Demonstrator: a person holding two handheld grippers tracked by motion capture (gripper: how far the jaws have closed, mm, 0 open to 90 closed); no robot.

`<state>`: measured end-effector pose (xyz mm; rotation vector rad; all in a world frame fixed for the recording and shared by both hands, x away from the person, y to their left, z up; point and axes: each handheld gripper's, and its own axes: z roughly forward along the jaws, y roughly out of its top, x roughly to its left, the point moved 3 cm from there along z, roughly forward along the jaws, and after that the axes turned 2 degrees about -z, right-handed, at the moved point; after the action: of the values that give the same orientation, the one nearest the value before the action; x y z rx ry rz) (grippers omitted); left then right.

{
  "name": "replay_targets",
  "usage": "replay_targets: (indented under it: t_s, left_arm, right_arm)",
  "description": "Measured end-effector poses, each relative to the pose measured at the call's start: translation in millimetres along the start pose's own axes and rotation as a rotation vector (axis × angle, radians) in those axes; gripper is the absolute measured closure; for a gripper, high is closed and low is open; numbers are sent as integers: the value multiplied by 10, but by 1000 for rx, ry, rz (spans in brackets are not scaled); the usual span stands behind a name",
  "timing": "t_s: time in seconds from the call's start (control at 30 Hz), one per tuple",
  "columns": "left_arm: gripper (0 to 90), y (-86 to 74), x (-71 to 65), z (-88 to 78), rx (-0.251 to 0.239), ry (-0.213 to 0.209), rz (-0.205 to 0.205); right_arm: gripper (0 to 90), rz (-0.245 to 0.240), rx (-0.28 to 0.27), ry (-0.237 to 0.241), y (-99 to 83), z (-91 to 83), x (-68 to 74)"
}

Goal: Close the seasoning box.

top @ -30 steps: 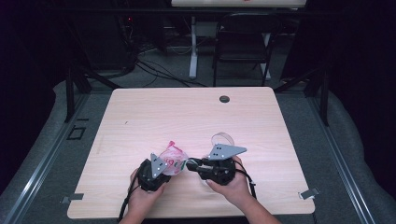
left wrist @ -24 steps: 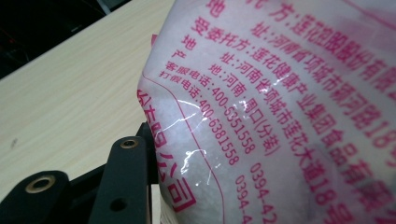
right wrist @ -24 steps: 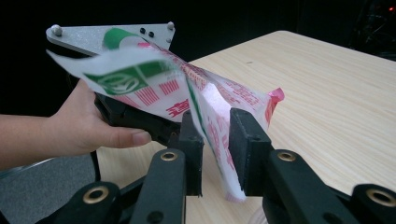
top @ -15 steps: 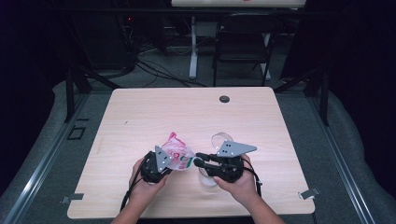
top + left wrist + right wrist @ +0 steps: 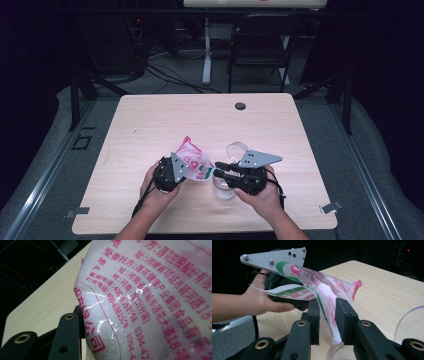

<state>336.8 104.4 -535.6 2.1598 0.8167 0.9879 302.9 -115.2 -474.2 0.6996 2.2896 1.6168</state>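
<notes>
Left tongs (image 5: 186, 172) grip pink-printed white plastic bag (image 5: 192, 160); right tongs (image 5: 327, 315) part-open astride bag edge, just opening, over clear cup (image 5: 223, 190).

Bag (image 5: 155, 302) — cut off at right, far jaw hidden

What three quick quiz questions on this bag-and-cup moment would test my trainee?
1. True or false: the bag lies flat on the table.
2. Which gripper has a corner of the bag between its jaws? A) left gripper B) right gripper
3. What stands on the table just under the right gripper?

Key
1. False: it is held up off the wood between the two grippers.
2. B: in the right gripper view a thin flap of the bag hangs between the two black jaws, while the left gripper holds the full body of the bag.
3. A clear plastic cup.
</notes>
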Motion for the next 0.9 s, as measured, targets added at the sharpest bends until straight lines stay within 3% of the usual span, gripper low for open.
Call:
replay_targets:
  t_s: [0.17, 0.53, 0.9]
  left_arm:
    - [561, 44, -9, -7, -1, 14, 34]
    - [561, 94, -21, -9, -21, 57, 91]
    - [563, 134, -48, 25, -38, 89, 147]
  right_arm:
    - [756, -10, 3, -4, 5, -14, 3]
    - [899, -29, 16, 1, 3, -45, 36]
    - [900, -11, 27, -5, -24, -72, -4]
